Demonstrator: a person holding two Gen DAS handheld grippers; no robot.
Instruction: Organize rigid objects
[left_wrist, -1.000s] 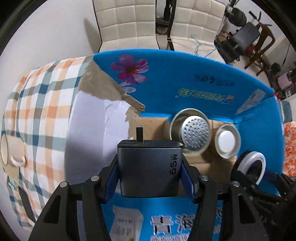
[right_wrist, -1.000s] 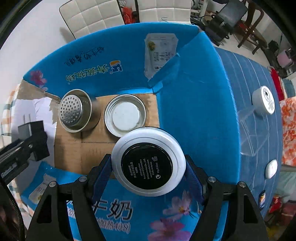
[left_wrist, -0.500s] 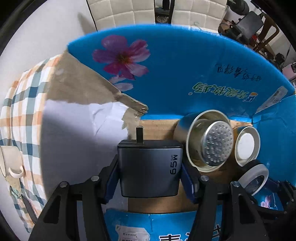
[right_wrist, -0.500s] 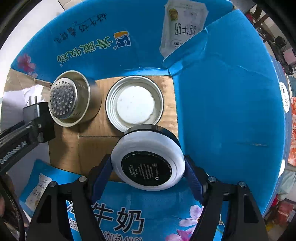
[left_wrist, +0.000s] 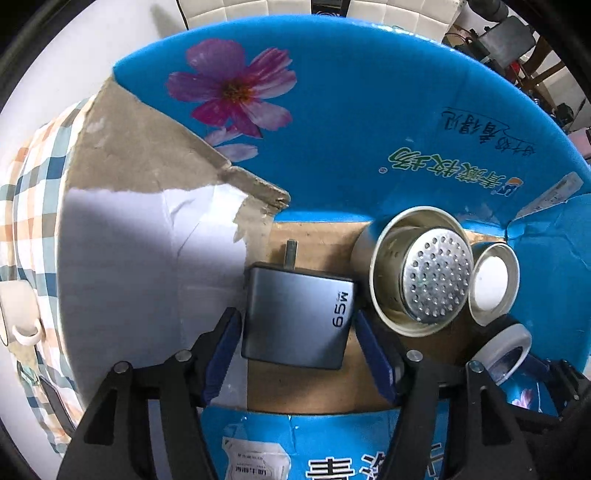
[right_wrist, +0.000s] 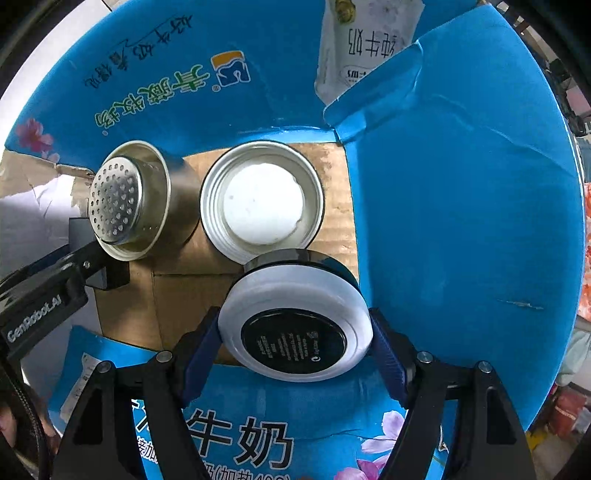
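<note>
Left gripper (left_wrist: 297, 332) opened wide around the grey 65W charger (left_wrist: 295, 319), blue pads standing clear of both flanks, charger tilted and apparently resting on the brown floor of the blue carton (left_wrist: 369, 122) at its left side, prongs pointing to the far wall. Right gripper (right_wrist: 295, 336) close on either side of the white round disc with a black centre (right_wrist: 295, 332), pads at or nearly at its rim, contact not clear enough to call; disc low over the carton's near right part, just near of the metal lid (right_wrist: 262, 203). Perforated metal strainer cup (right_wrist: 125, 206) lying on its side between charger and lid, just beside the charger's right edge. Risks as judged: snagging the charger with a pad when drawing back and dragging it against the strainer cup; nudging the cup into a roll, being round and on its side; dropping the disc onto the lid's rim so that it settles crooked; catching a finger on the near flap. Both tools angled steeply down into the carton from the near side, left one at the left, right one at the right, well apart.
</note>
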